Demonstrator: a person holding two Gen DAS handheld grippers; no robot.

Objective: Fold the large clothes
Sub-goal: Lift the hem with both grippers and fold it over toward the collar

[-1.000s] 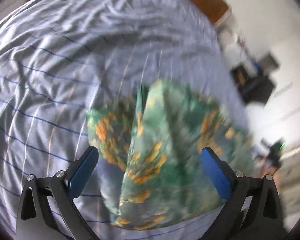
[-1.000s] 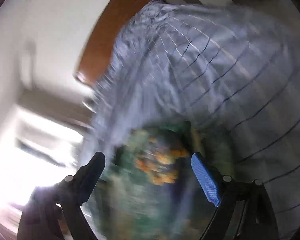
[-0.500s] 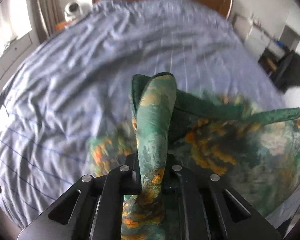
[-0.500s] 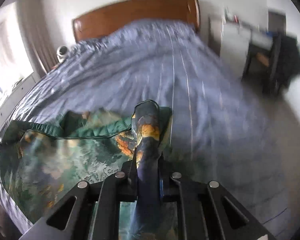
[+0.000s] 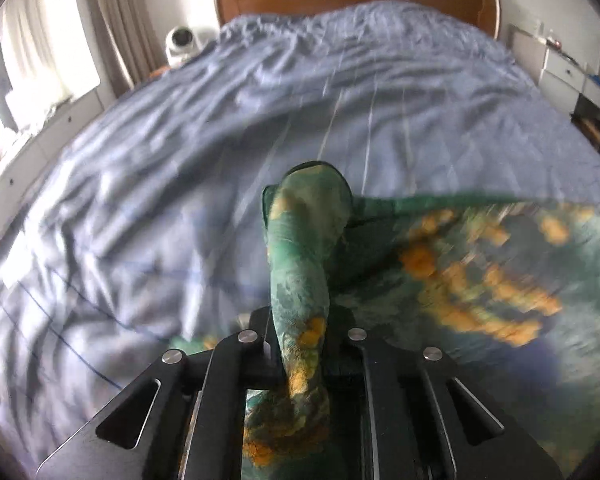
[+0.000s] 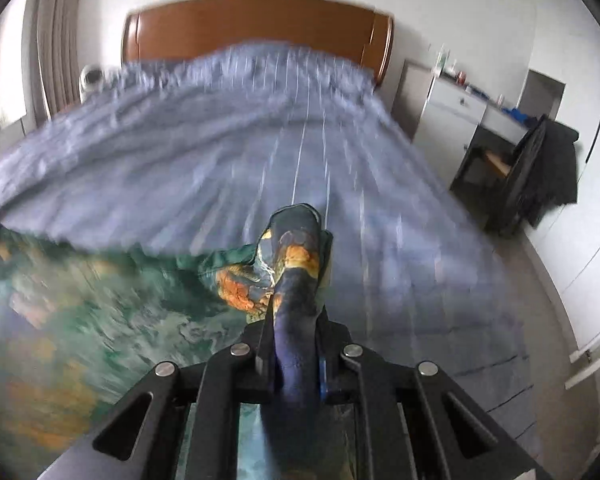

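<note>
This is a bedroom in a home. A big bed with a wooden headboard, curtains and white drawers show it.

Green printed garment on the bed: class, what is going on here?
A person holds a claw in each hand. The left claw and the right claw are each shut on a bunched edge of the green printed garment, which stretches between them above the blue striped bedcover. No fold shows.
</note>
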